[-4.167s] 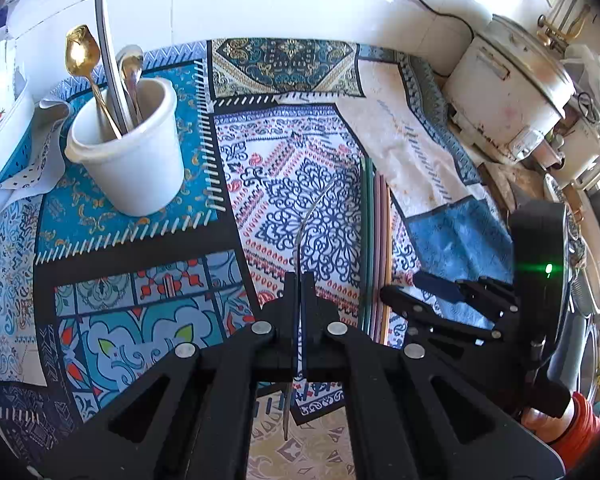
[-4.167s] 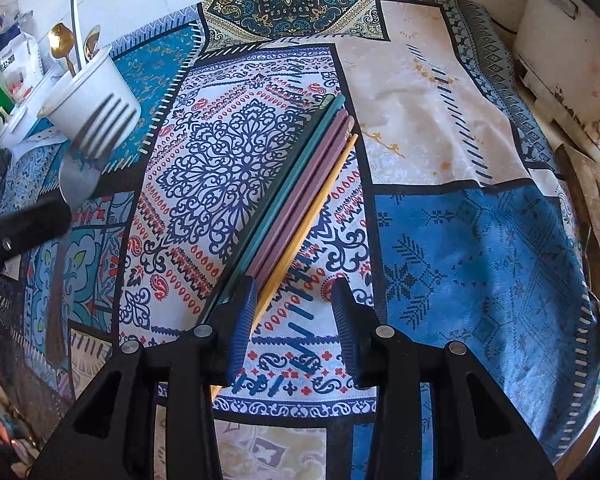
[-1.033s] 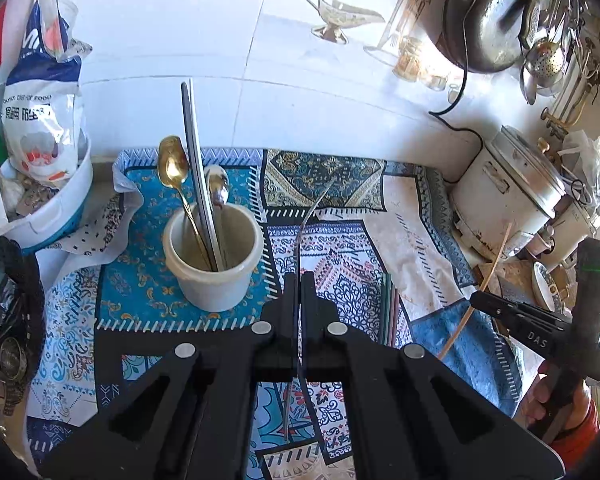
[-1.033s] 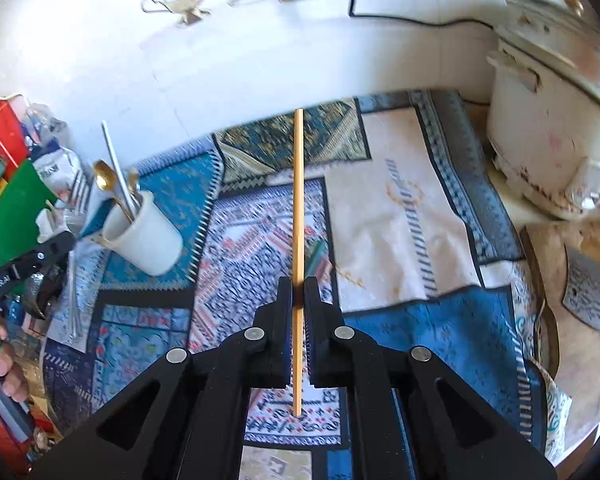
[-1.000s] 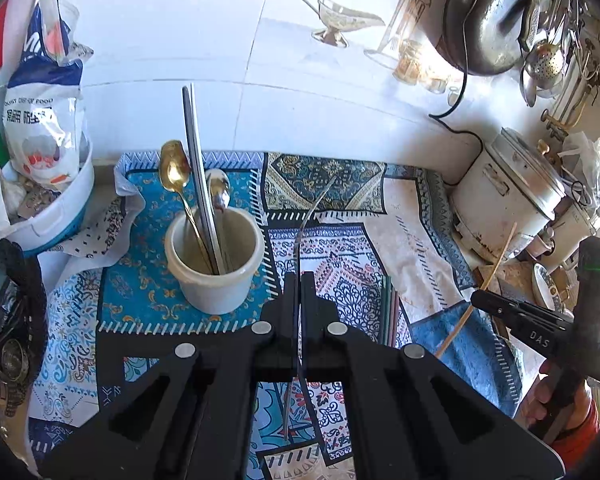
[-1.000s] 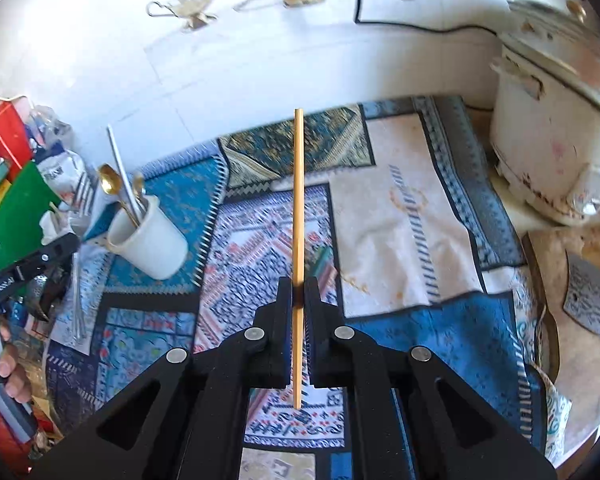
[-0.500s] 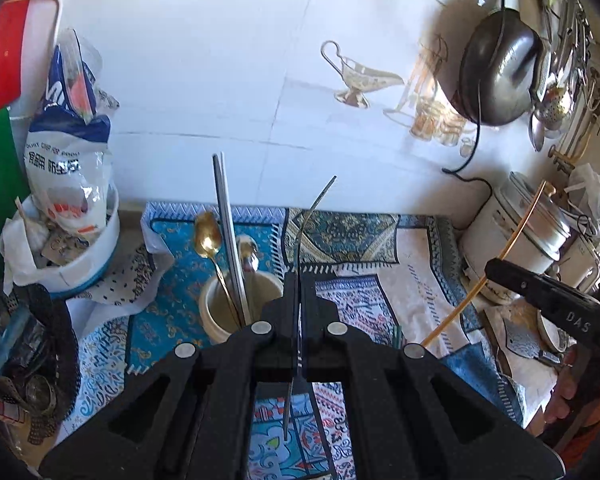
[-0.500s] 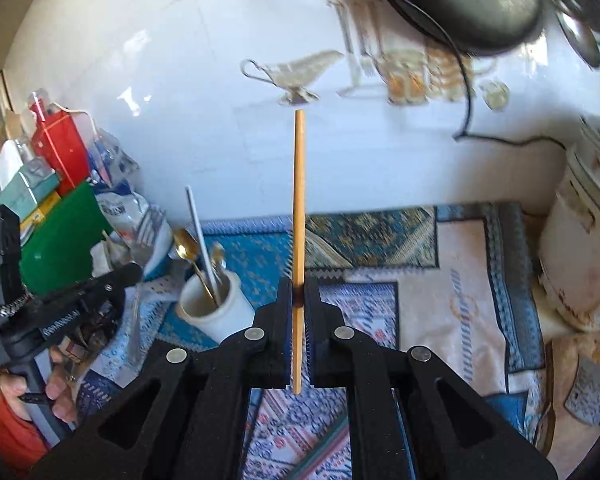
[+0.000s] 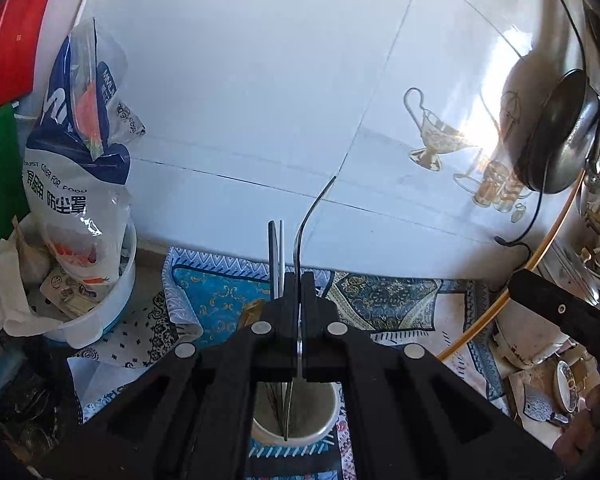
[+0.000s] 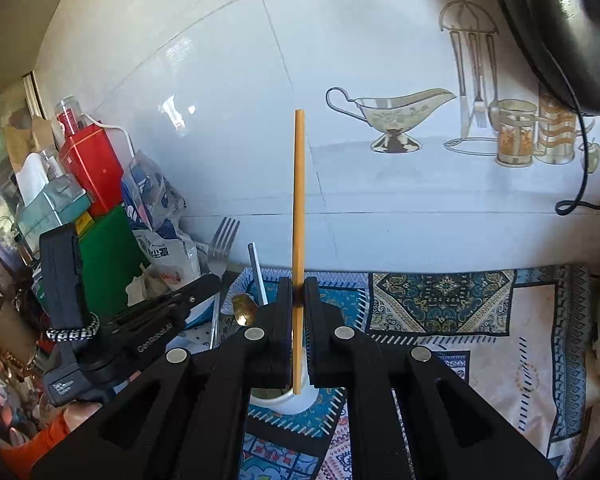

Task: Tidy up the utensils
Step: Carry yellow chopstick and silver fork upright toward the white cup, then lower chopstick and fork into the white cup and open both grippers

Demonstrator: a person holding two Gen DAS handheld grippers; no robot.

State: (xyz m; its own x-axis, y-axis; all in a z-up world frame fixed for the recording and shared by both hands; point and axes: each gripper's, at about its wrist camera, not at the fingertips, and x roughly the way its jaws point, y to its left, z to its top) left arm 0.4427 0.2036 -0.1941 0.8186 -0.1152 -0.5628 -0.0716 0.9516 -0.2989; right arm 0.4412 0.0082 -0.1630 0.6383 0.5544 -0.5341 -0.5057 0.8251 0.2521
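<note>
Left gripper (image 9: 299, 280) pinches fork (image 9: 296, 344) above cup (image 9: 296, 420) | right gripper (image 10: 299, 284) pinches chopstick (image 10: 299, 248) over it | we risk both colliding at the rim

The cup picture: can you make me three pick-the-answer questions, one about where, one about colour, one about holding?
1. Where is the lower end of the fork?
A. over the cup
B. flat on the cloth
C. inside the red tin

2. What colour is the chopstick?
A. green
B. yellow
C. pink

3. What is the right gripper doing?
A. open and empty
B. shut on a spoon
C. shut on the chopstick

Answers:
1 A: in the left wrist view the fork's lower tip hangs in the cup's mouth.
2 B: it shows yellow against the white wall.
3 C: both jaws press the chopstick, which stands upright between them.
</note>
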